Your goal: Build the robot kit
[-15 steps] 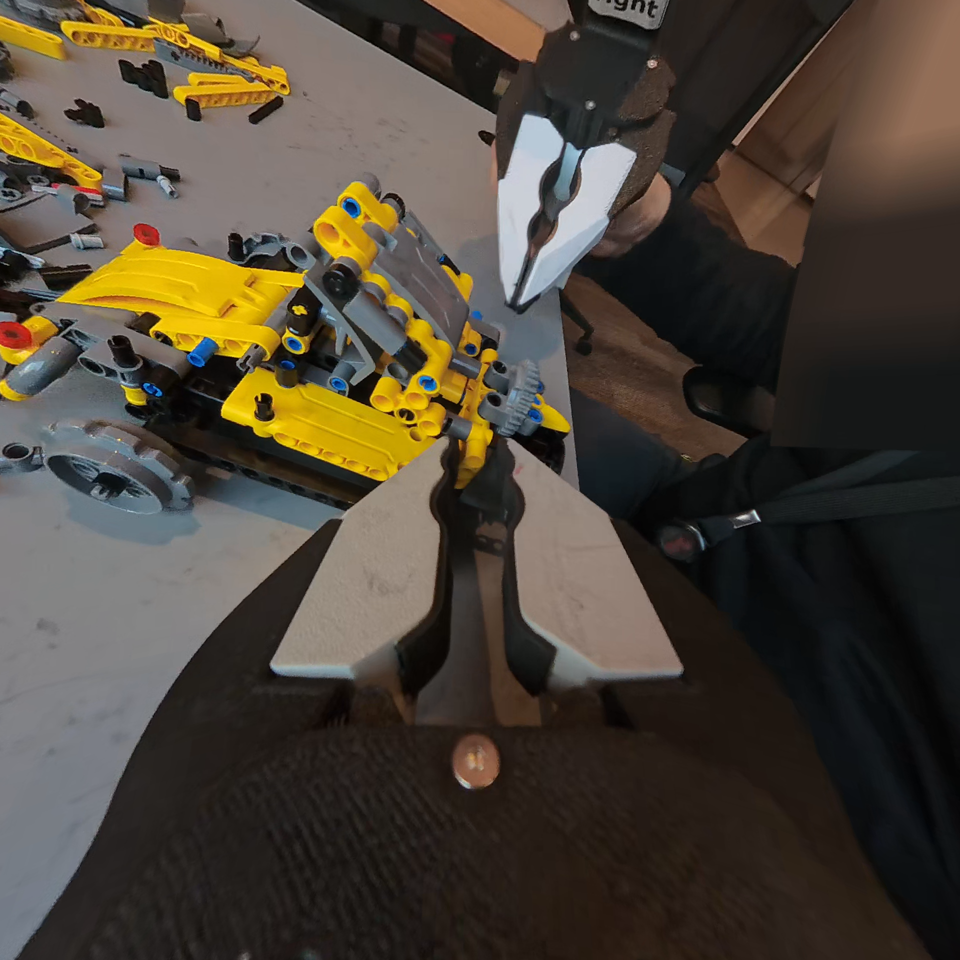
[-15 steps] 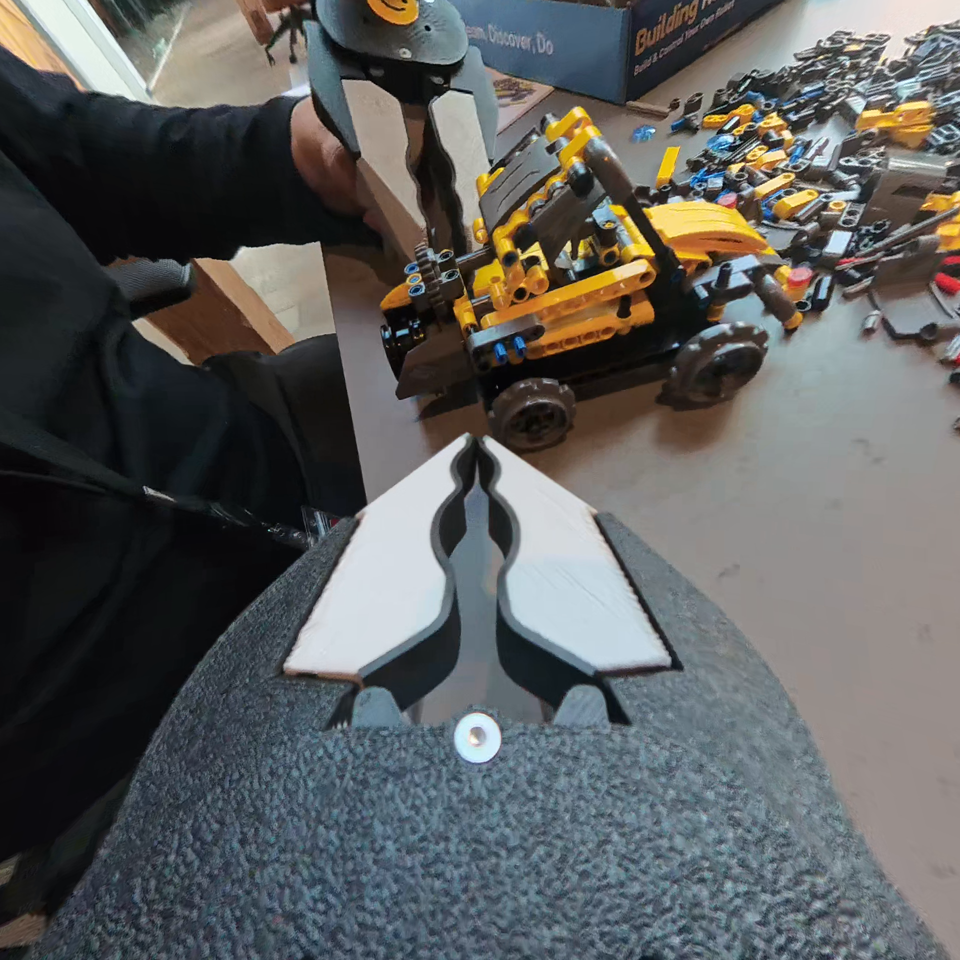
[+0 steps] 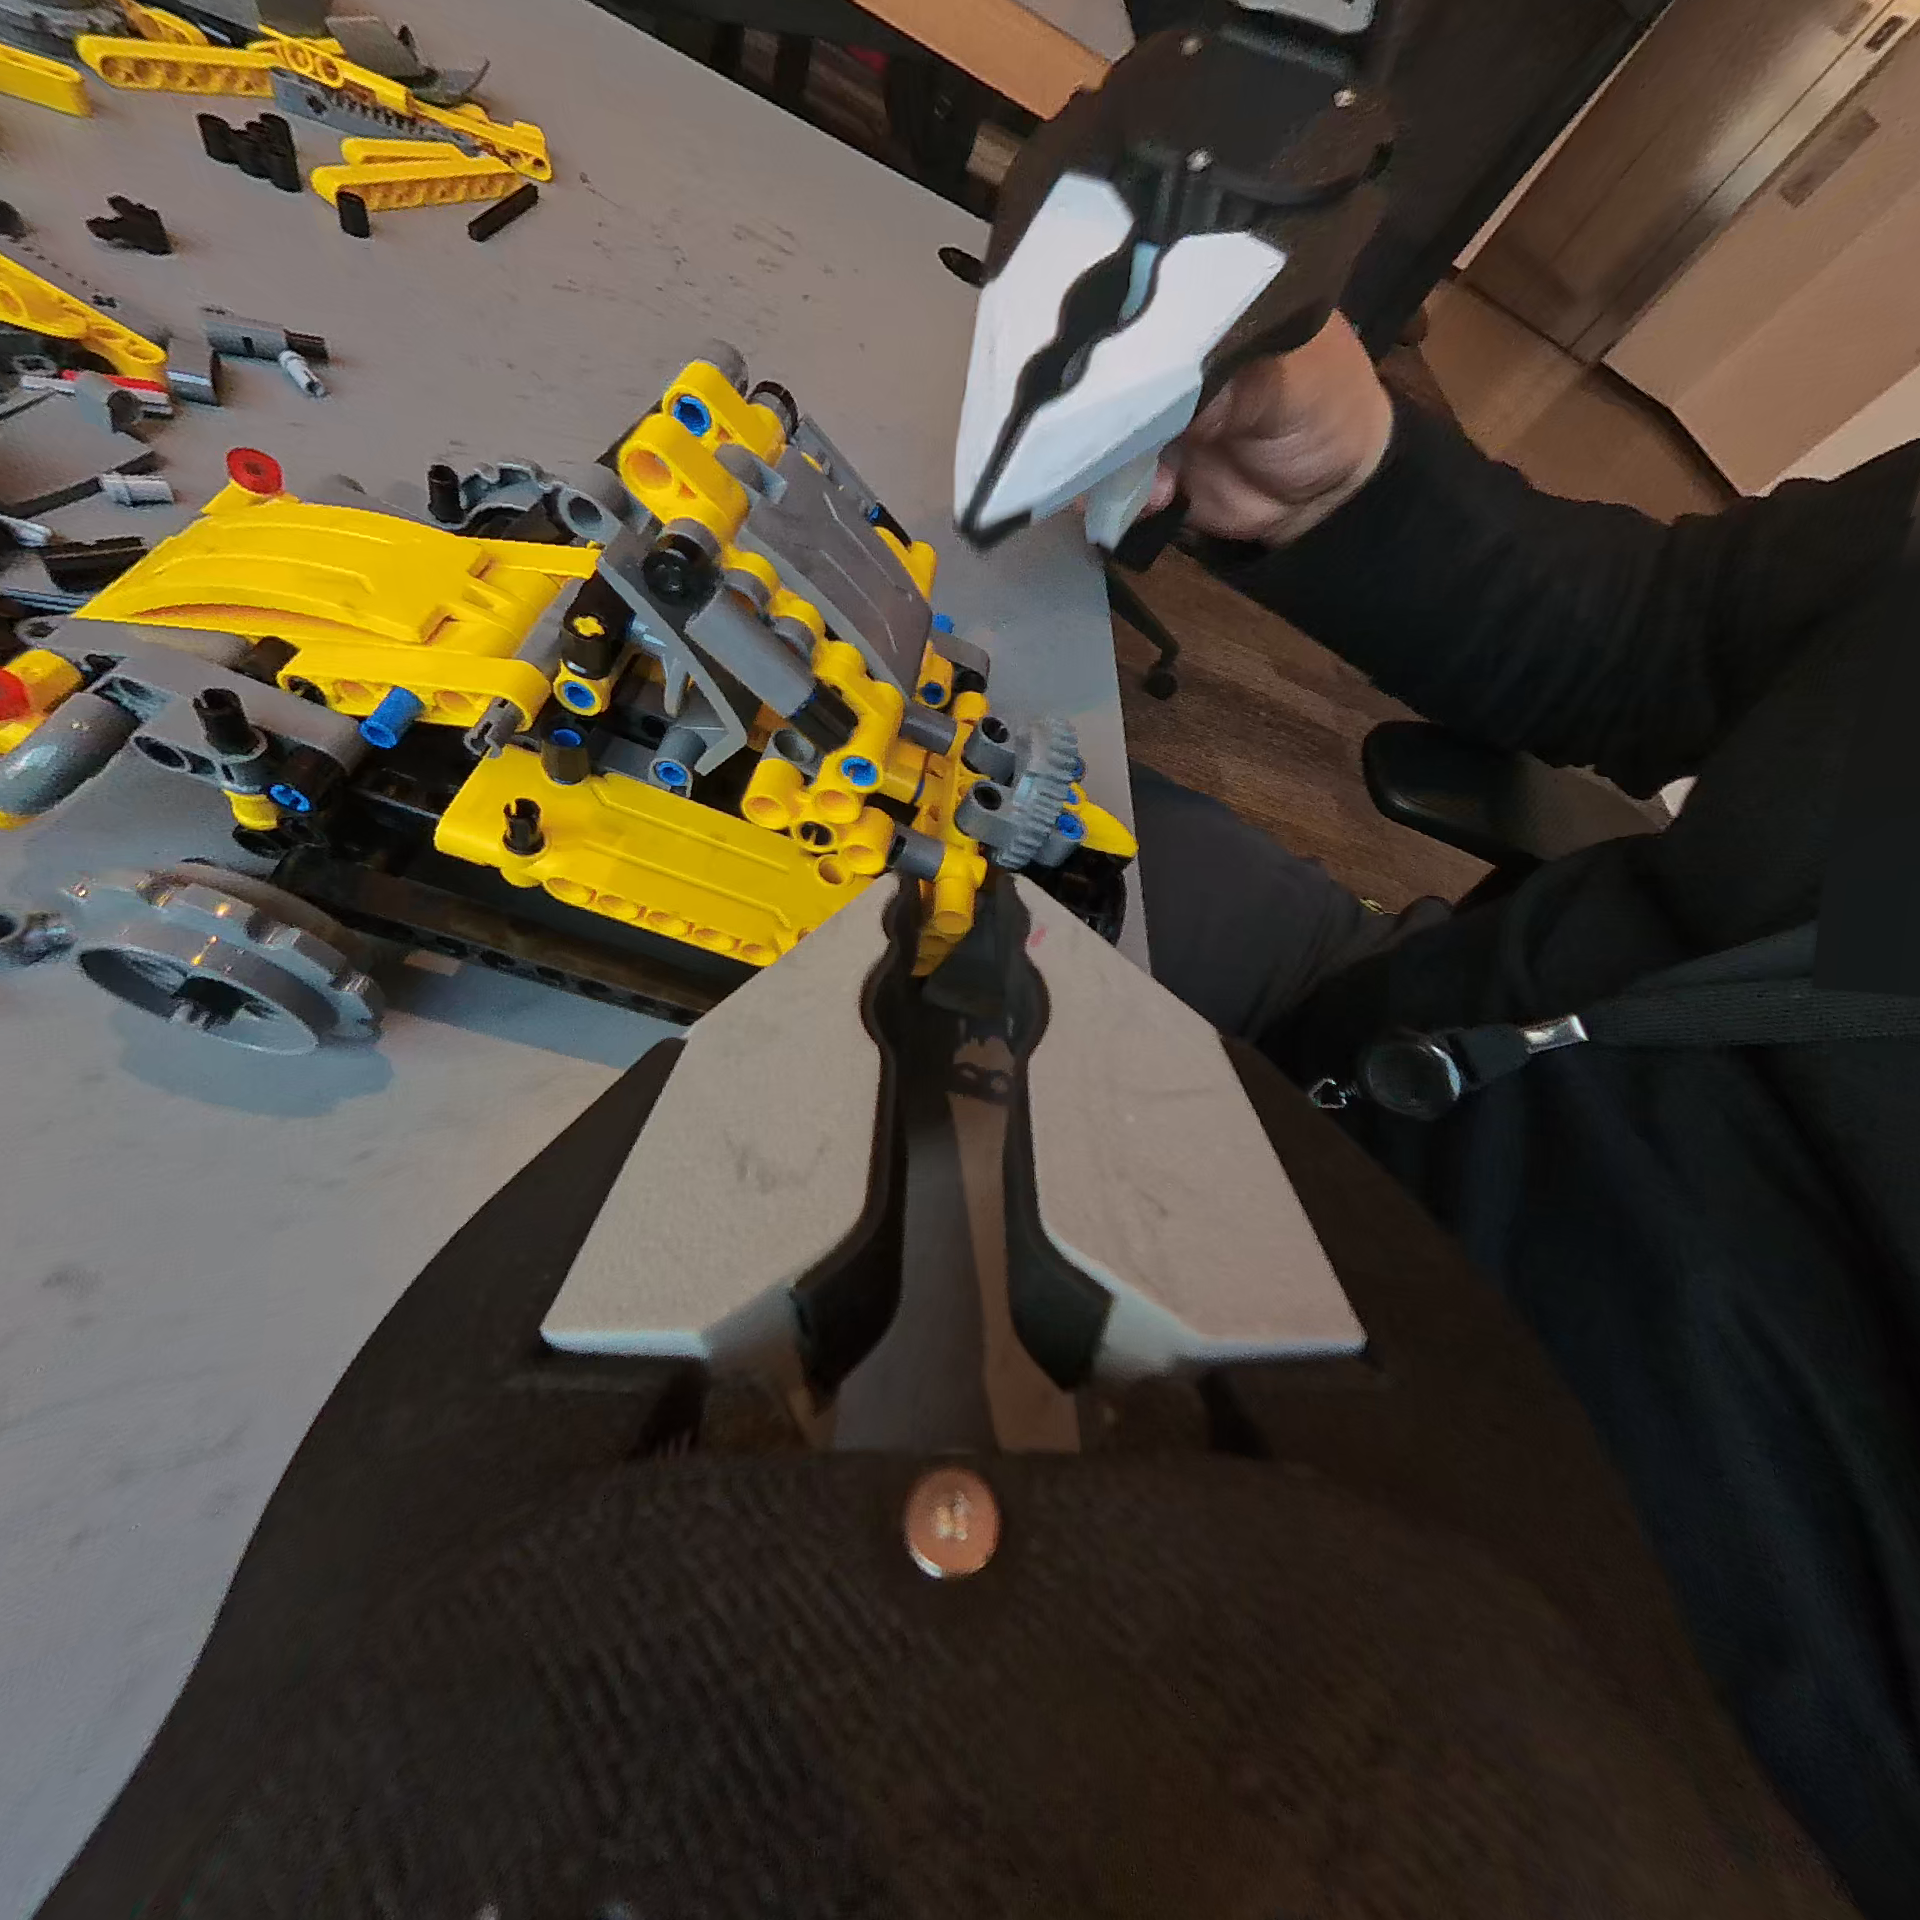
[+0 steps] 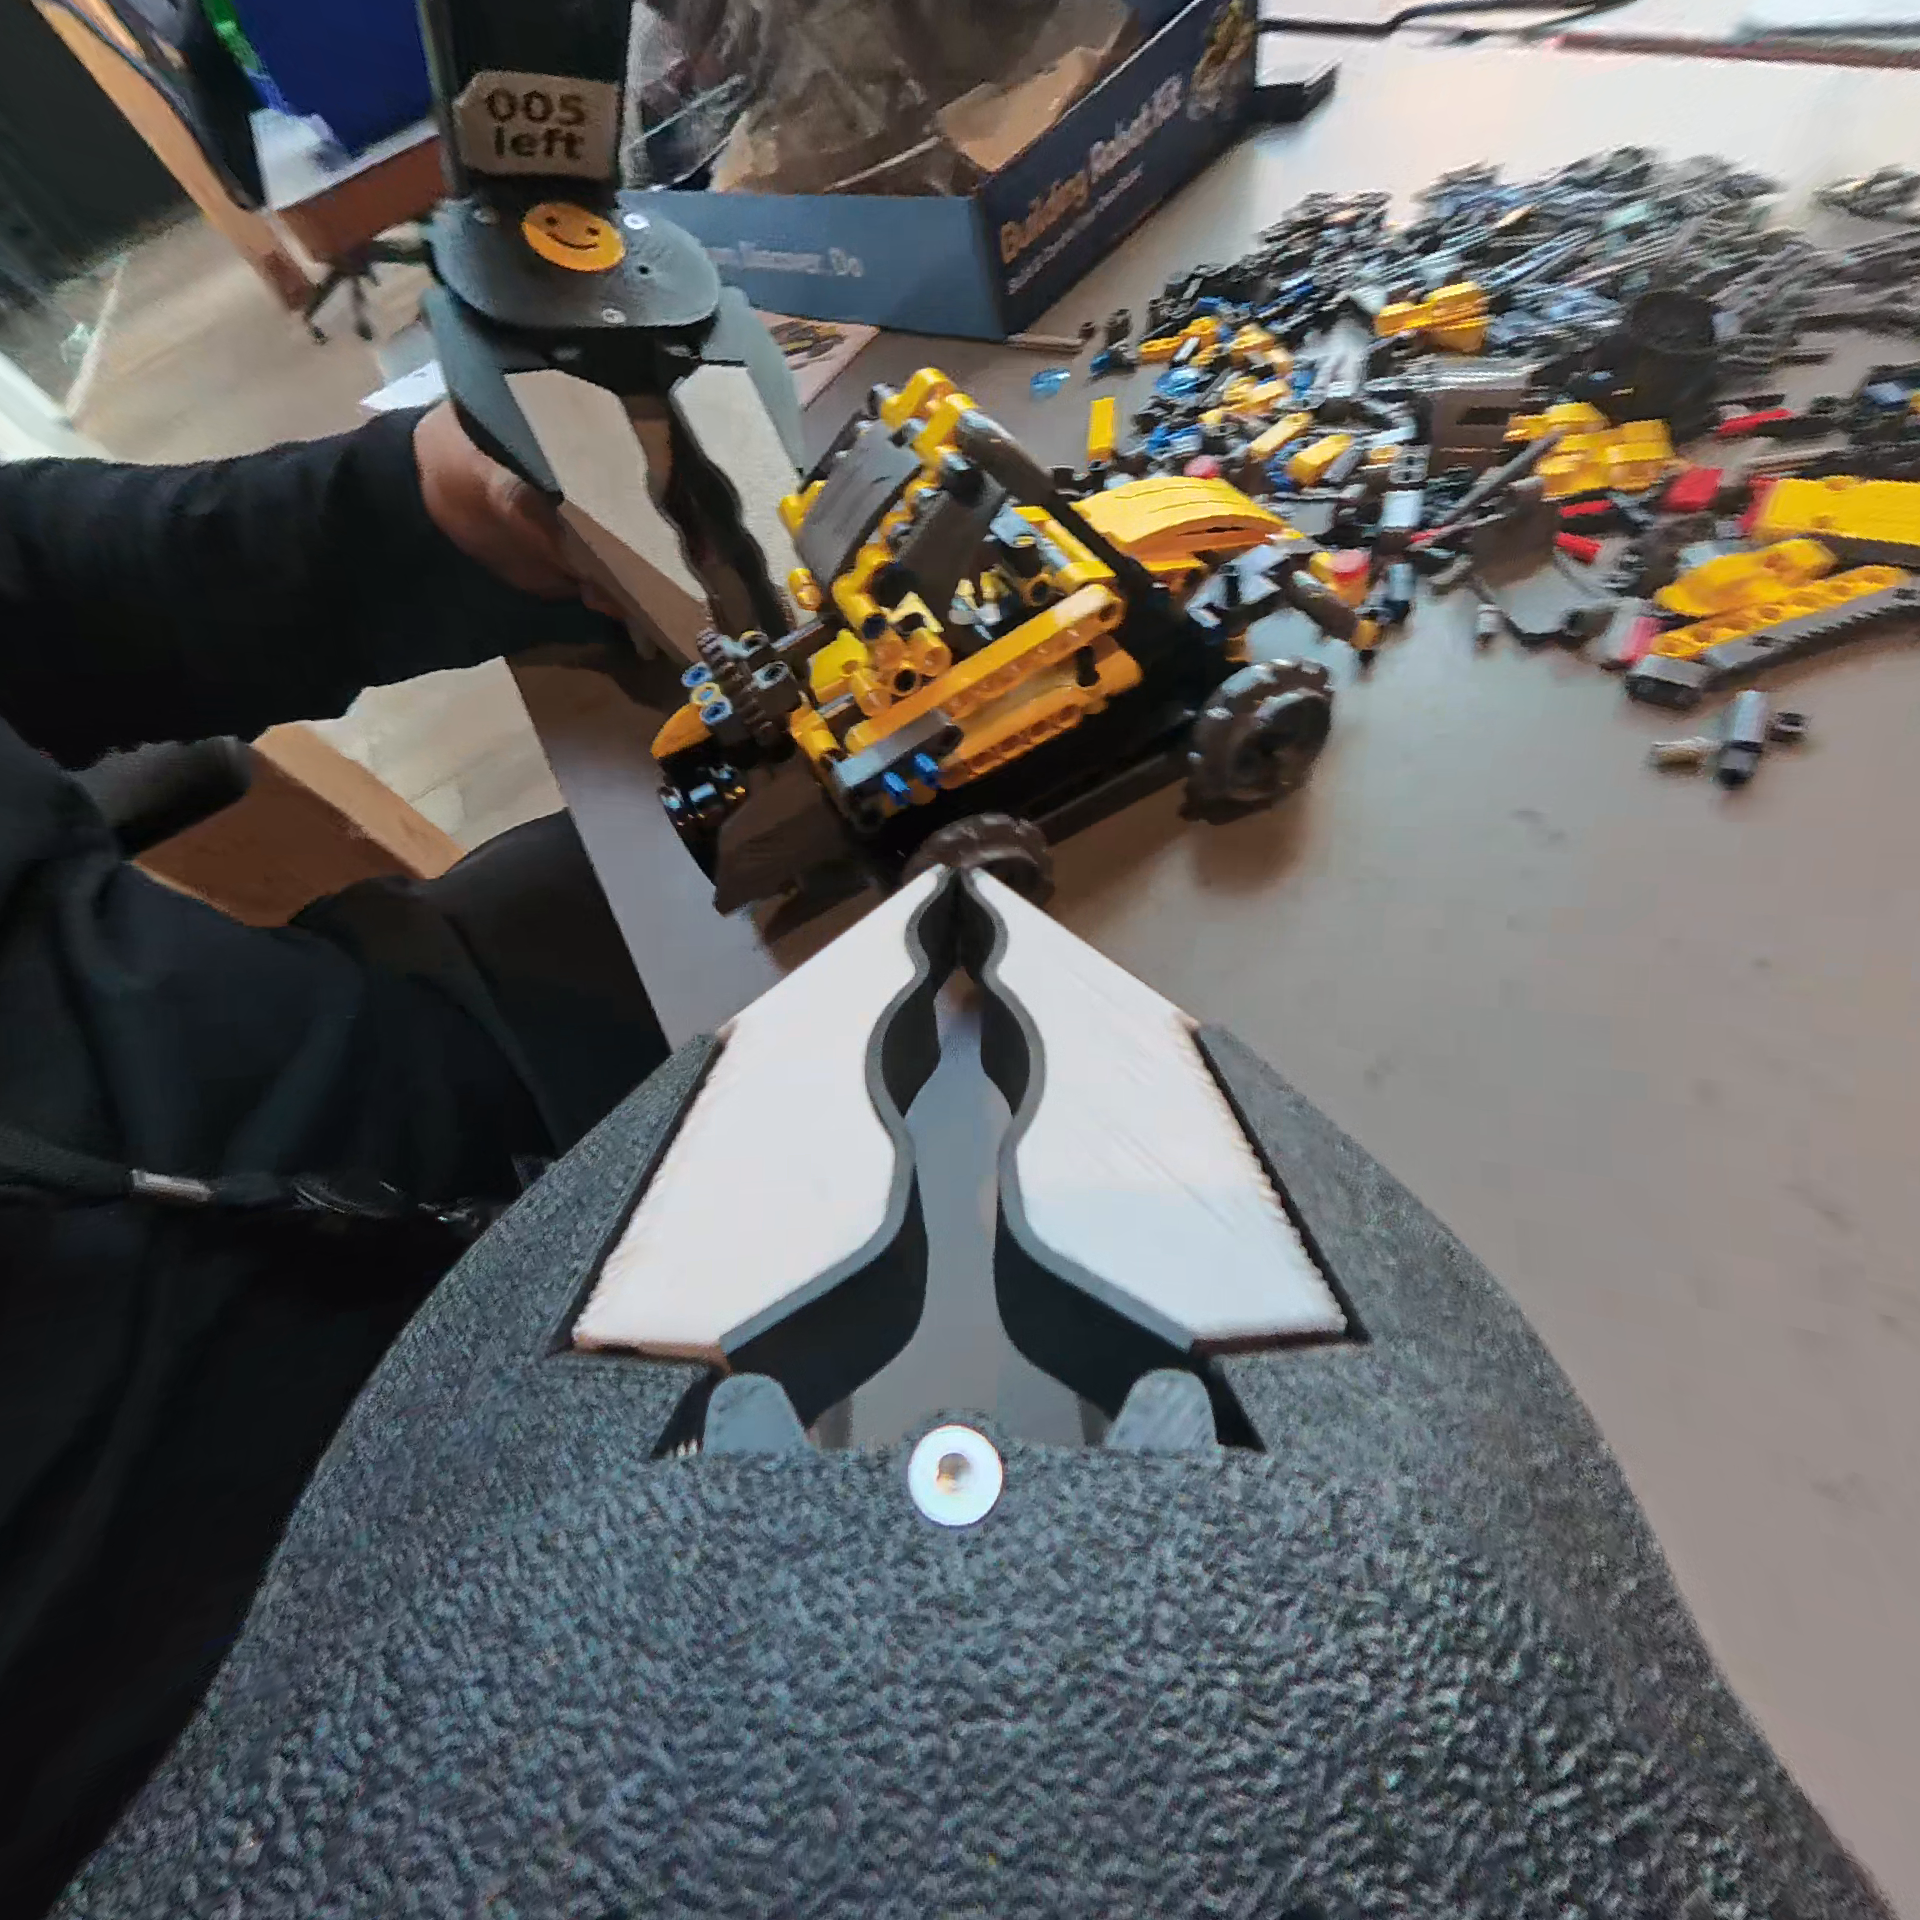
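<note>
A yellow, grey and black brick-built vehicle stands on the grey table near its edge. My left gripper is shut on the yellow and black parts at the vehicle's end, just below a grey gear. In the right wrist view the left gripper comes down on that same end of the vehicle. My right gripper is shut and empty, with its tips just in front of a small dark wheel. It also shows in the left wrist view, in the air beside the vehicle.
Many loose yellow, black and grey pieces lie spread over the far table. An open blue box stands behind them. A grey toothed wheel sits at the vehicle's side. The table edge runs right by the vehicle, with a person in black beyond it. The left gripper's tips are roughly 10 centimetres from the right gripper's.
My right gripper has moved closer to the vehicle and turned, so the small wheel now sits at its tips. My left gripper keeps its hold on the vehicle's end.
</note>
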